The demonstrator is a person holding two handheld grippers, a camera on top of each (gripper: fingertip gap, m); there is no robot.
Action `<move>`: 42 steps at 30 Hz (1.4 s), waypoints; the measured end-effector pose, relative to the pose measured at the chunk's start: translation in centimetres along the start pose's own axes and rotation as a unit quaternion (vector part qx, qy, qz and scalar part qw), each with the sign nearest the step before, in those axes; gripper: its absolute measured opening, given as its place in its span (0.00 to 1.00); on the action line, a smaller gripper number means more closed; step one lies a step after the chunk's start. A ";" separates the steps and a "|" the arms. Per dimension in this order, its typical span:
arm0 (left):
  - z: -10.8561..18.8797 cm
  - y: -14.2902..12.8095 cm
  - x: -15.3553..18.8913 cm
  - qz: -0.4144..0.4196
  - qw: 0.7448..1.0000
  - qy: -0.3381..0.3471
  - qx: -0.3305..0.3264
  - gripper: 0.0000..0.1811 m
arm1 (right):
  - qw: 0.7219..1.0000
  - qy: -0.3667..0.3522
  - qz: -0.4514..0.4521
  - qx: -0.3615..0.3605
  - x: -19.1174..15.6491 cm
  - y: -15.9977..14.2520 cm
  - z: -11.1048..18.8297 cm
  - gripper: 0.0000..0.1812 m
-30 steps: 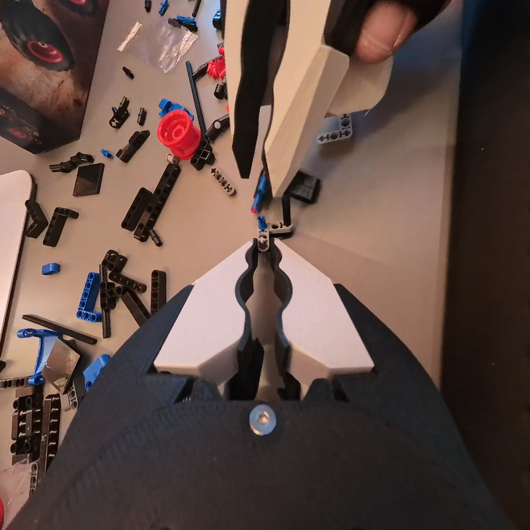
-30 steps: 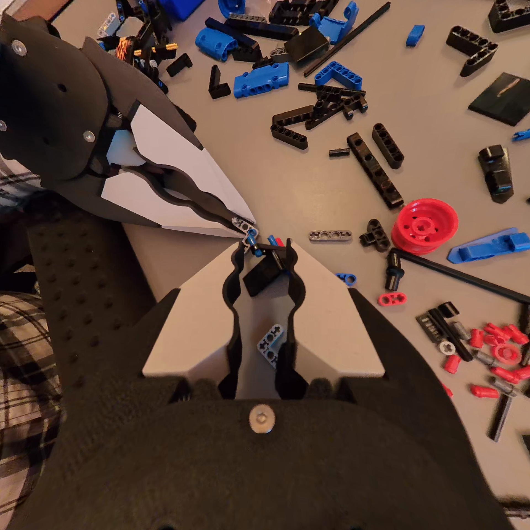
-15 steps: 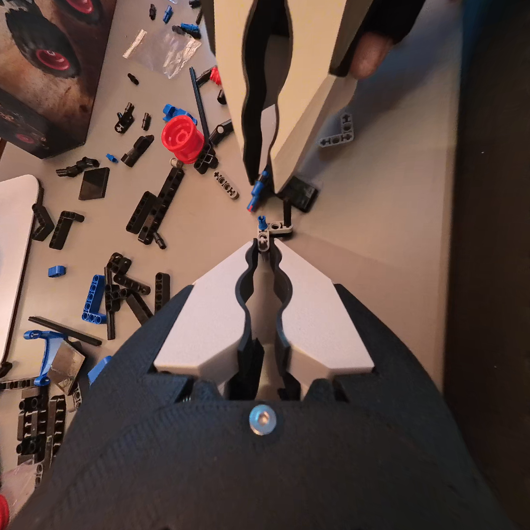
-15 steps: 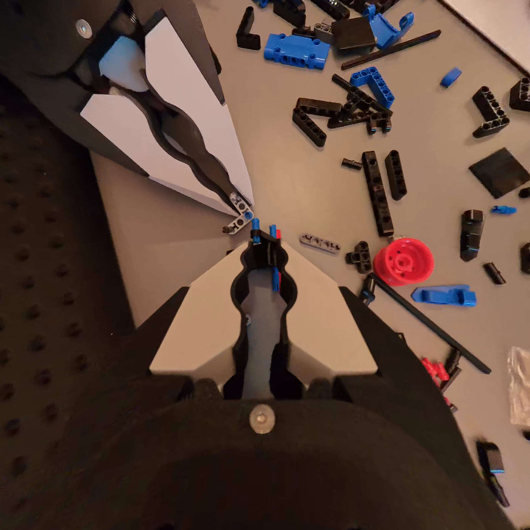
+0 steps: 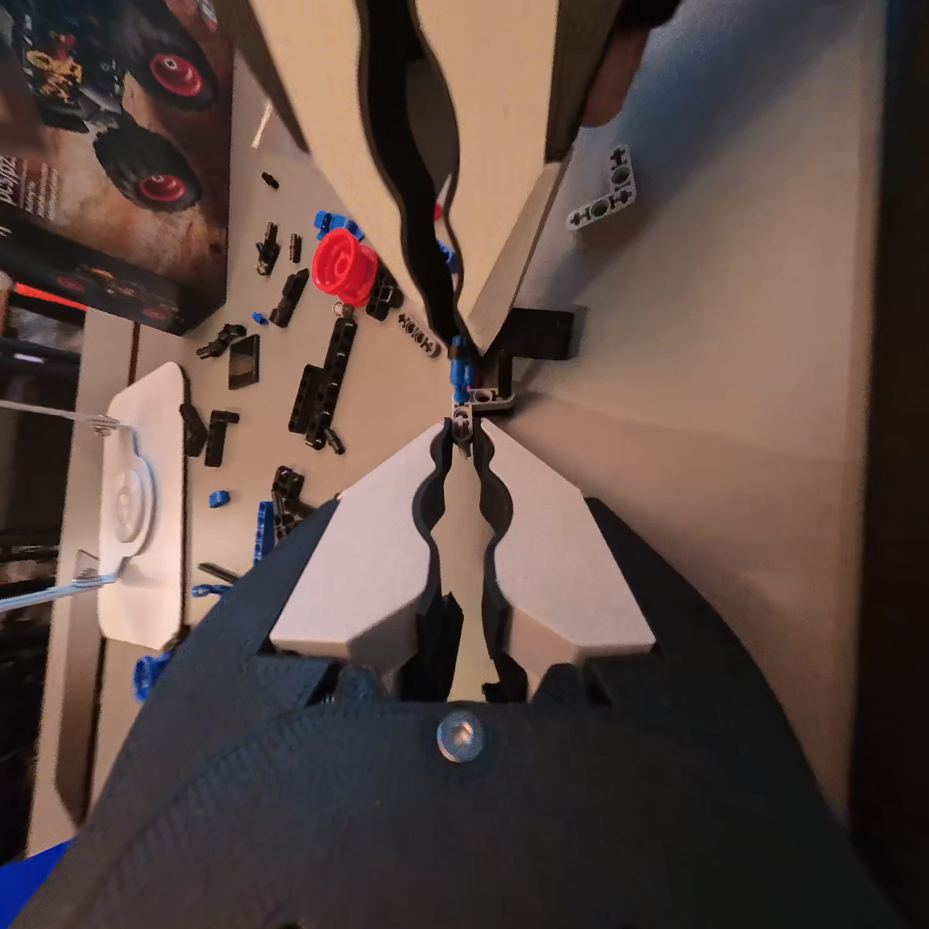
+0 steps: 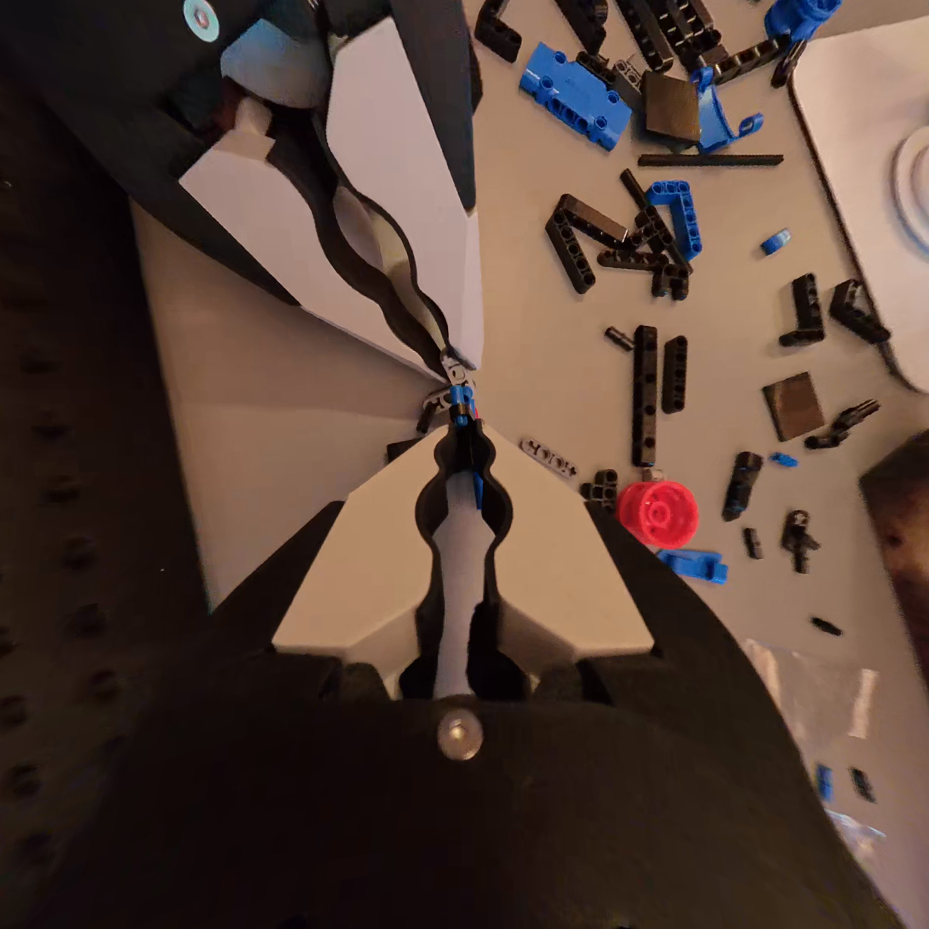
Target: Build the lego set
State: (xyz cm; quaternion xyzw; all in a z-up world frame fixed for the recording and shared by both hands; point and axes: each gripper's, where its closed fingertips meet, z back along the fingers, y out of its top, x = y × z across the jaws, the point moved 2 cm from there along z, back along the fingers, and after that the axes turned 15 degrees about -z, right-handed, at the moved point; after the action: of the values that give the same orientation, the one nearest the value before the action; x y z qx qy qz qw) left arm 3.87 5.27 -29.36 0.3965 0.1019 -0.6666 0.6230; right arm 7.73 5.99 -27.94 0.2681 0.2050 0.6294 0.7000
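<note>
At the centre of the left wrist view, a small grey angled connector [image 5: 465, 417] was pinched by the closed jaws of the left gripper [image 5: 462, 432]. From the top of that frame the right gripper [image 5: 460, 347] reached down, its jaws clamped on a black piece with blue pins [image 5: 460, 369], pin tips touching the grey connector. A red wheel hub [image 5: 344, 266] and loose black beams [image 5: 327, 382] were scattered left of centre on the surface [image 5: 678, 452], just beside the working point. The set's box [image 5: 115, 166] was seen at upper left (blurred), a spare grey angled piece [image 5: 606, 193] at upper right.
</note>
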 end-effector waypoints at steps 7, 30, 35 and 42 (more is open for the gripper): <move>0.4 0.6 -0.1 -0.048 0.998 0.028 -0.027 0.03 | 0.997 -0.054 0.050 0.014 -0.3 0.2 -0.2 0.02; 1.0 1.2 0.0 -0.052 0.995 0.037 -0.072 0.03 | 0.974 -0.146 0.152 0.087 -0.8 0.1 0.3 0.00; 1.1 1.5 0.0 -0.047 0.997 0.032 -0.051 0.03 | 0.975 -0.143 0.148 0.087 -0.8 0.0 0.2 0.00; 1.2 1.9 -0.1 -0.032 0.999 0.031 -0.009 0.03 | 0.978 -0.122 0.139 0.098 -0.8 -0.3 0.4 0.00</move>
State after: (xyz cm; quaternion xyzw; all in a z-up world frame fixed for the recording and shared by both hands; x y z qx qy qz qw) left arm 5.16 4.19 -27.85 0.4075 0.1398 -0.6729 0.6013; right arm 8.07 5.12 -27.87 0.4361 0.1389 0.6602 0.5956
